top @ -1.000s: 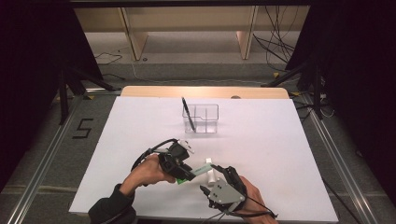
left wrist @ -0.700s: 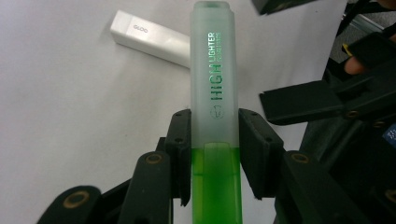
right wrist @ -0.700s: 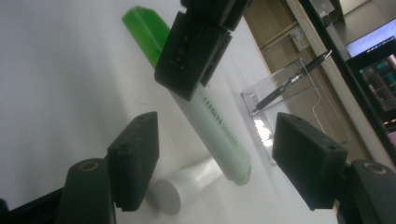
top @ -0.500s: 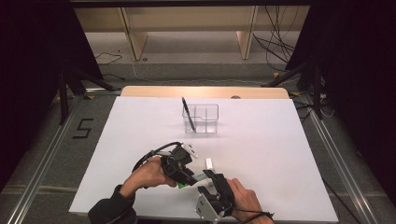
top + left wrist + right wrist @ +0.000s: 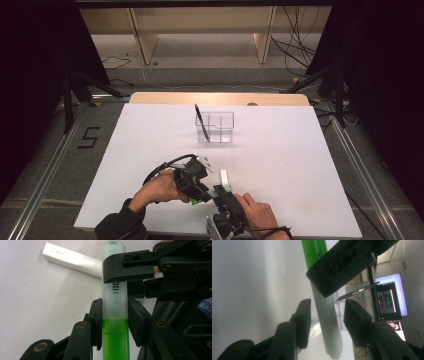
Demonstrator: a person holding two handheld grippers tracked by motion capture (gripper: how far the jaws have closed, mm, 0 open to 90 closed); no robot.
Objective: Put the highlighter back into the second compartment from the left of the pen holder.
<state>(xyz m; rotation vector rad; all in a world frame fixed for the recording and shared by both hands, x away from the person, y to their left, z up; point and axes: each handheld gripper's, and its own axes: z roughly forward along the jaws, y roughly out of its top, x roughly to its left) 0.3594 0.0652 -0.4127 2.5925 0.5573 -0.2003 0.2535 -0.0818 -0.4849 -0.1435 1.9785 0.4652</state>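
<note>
The left gripper point(image 5: 113, 322) is clamping the green marker point(image 5: 115, 340); the right gripper point(image 5: 325, 312) is straddling its cap point(image 5: 328, 325), jaws just closing, pads not yet touching.

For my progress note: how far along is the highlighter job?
Done: one pen stands in the clear organizer. In hand: the left gripper clamps the green highlighter; the right gripper has just been closing its jaws around the cap. Left: the cap is on; the white glue stick lies untouched.
</note>
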